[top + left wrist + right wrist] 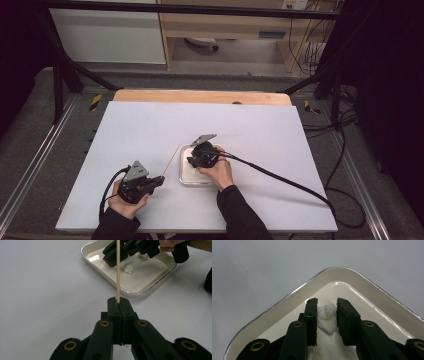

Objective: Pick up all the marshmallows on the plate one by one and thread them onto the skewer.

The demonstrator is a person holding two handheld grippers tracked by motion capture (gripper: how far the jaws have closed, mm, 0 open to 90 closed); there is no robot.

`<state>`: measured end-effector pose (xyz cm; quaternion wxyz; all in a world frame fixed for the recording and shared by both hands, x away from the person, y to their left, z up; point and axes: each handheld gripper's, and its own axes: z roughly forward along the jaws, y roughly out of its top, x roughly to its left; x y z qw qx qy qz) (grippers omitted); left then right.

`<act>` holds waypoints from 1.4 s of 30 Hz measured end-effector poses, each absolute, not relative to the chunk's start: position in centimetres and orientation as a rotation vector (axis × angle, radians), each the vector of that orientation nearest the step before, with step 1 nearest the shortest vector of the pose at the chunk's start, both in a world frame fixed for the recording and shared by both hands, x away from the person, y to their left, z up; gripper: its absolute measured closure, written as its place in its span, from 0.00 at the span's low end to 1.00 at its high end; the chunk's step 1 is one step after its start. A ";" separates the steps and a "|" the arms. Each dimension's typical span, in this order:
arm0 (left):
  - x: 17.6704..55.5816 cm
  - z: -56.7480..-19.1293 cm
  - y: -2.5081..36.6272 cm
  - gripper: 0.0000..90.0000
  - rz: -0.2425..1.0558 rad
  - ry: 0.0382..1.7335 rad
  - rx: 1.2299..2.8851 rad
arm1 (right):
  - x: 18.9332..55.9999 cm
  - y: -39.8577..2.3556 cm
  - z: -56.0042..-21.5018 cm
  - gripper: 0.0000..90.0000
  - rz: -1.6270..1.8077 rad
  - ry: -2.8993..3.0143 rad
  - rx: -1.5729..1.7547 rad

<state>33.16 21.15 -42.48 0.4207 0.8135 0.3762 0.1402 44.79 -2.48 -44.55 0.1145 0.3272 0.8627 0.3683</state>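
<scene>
A thin wooden skewer [118, 272] stands out from my left gripper [119, 302], whose jaws are shut on its lower end. In the high view that gripper [161, 179] rests at the front left of the white board, and the skewer [171, 160] points toward a white square tray [185, 176]. My right gripper [326, 302] reaches into a corner of the tray [287, 300]. A soft white lump [326, 316] sits between its two pads and touches both. Another white lump [128, 268] lies loose in the tray [140, 291] beside the right gripper [110, 260].
The white board [150, 130] covers a wooden table [200, 96] and has free room behind and to the sides of the tray. A thick black cable [280, 177] trails from the right gripper across the board to the right. Metal frame bars stand around the table.
</scene>
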 end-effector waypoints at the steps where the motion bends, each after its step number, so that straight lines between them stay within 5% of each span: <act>1: 33.2 -42.5 21.1 0.99 0.351 0.942 2.038 | 44.8 -2.5 -44.5 0.80 1.082 2.528 0.960; 42: 31.8 -42.2 18.9 0.99 0.354 0.828 2.001 | 40.4 -10.6 -34.6 0.86 1.668 2.385 0.907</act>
